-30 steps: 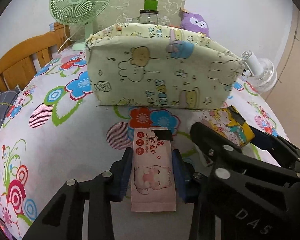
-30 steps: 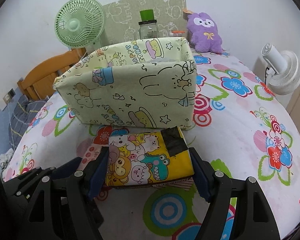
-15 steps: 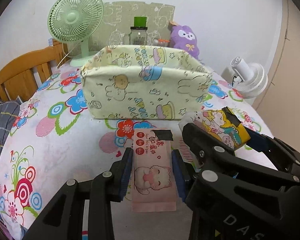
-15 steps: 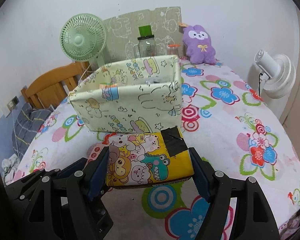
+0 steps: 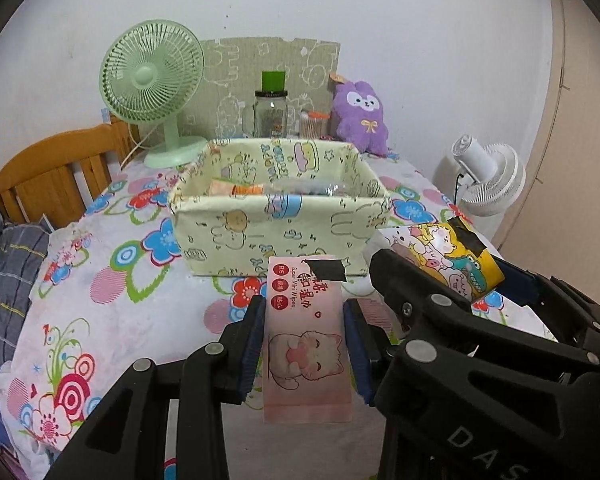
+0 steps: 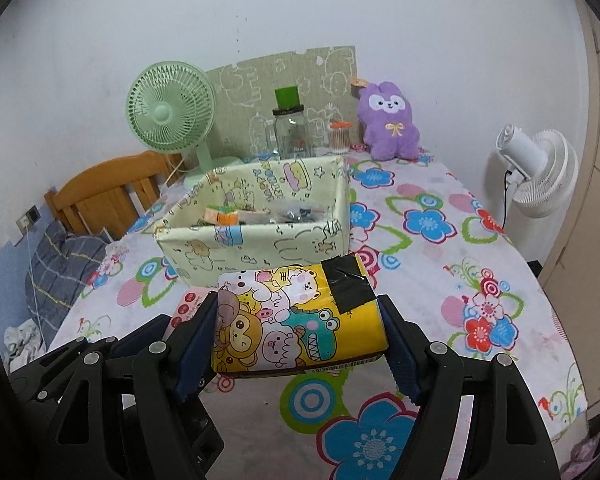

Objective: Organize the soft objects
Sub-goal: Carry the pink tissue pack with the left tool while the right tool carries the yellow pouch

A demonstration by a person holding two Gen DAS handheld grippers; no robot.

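Note:
My left gripper (image 5: pixel 305 314) is shut on a pink wet-wipes pack (image 5: pixel 306 332) with a cat picture and a black tape patch, held above the flowered table. My right gripper (image 6: pixel 300 320) is shut on a yellow cartoon tissue pack (image 6: pixel 296 320), also taped; this pack (image 5: pixel 444 258) shows to the right in the left wrist view. Ahead of both stands a pale yellow fabric basket (image 5: pixel 278 236) (image 6: pixel 260 244) with cartoon prints. Its open top shows an orange packet (image 6: pixel 220 216) and clear wrapped items inside.
Behind the basket are a green desk fan (image 5: pixel 152 80), a glass jar with a green lid (image 5: pixel 271 110), a small cotton-swab jar (image 6: pixel 339 136) and a purple plush toy (image 6: pixel 388 124). A white fan (image 6: pixel 540 172) stands off the right edge, a wooden chair (image 5: pixel 52 172) at left.
Both grippers have risen with their packs. The basket now appears lower and farther, and its inside has come into sight.

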